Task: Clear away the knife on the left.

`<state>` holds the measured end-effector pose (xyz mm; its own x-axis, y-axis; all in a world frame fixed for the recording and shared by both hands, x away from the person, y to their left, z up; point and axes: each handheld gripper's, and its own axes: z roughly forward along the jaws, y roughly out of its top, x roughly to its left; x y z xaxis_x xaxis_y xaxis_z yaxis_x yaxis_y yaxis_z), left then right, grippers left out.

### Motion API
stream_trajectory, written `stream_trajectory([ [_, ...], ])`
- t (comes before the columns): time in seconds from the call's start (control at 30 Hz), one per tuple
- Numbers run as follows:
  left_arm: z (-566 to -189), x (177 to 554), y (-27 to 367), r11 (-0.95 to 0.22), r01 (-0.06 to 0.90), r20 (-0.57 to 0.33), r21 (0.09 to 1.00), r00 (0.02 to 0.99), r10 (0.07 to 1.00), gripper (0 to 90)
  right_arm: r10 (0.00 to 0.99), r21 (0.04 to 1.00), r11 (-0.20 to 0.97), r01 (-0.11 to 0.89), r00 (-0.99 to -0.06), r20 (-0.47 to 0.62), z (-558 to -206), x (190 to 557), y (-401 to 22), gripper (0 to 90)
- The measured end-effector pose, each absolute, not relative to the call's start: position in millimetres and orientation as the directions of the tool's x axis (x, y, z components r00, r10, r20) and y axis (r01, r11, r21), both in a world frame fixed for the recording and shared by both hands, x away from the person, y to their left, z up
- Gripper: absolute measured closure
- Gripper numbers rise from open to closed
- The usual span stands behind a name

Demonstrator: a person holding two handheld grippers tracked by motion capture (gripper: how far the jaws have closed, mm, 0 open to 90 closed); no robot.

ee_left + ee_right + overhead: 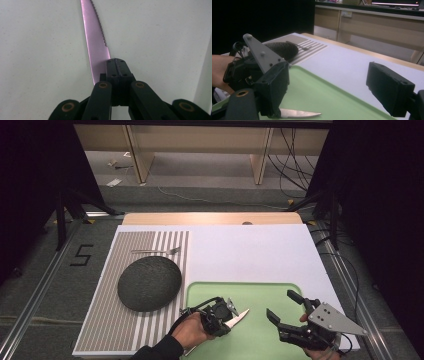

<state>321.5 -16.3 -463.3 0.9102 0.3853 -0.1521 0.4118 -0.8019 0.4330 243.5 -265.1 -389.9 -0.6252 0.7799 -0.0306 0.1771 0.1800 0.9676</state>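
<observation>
A serrated knife point(241, 316) lies low over the green tray point(260, 292) with its blade pointing right. My left gripper point(223, 319) is shut on it near the base of the blade. In the left gripper view the two jaws meet on the blade point(96, 42), which runs up and away from my left gripper point(117, 62). My right gripper point(281, 304) stands open over the tray's right part, to the right of the knife tip, nothing between its fingers. The right gripper view looks between my right gripper's point(329, 87) jaws to the knife tip point(299, 114) and the left gripper point(242, 71).
A dark round plate point(149, 283) sits on a striped placemat point(110, 320) at the left, with a fork point(156, 251) beyond it. A white sheet point(250, 250) covers the table past the tray. The table's wooden far edge point(210, 217) lies behind.
</observation>
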Motion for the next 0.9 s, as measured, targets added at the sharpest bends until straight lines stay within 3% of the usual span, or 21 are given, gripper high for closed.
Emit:
stream_trajectory([
  [0.9,-462,334,10,-0.768,0.487,-0.103,0.416,0.864,0.492,89.5,0.778,0.969,0.18,0.171,-0.627,-0.034,-389,243,-266,19.6],
])
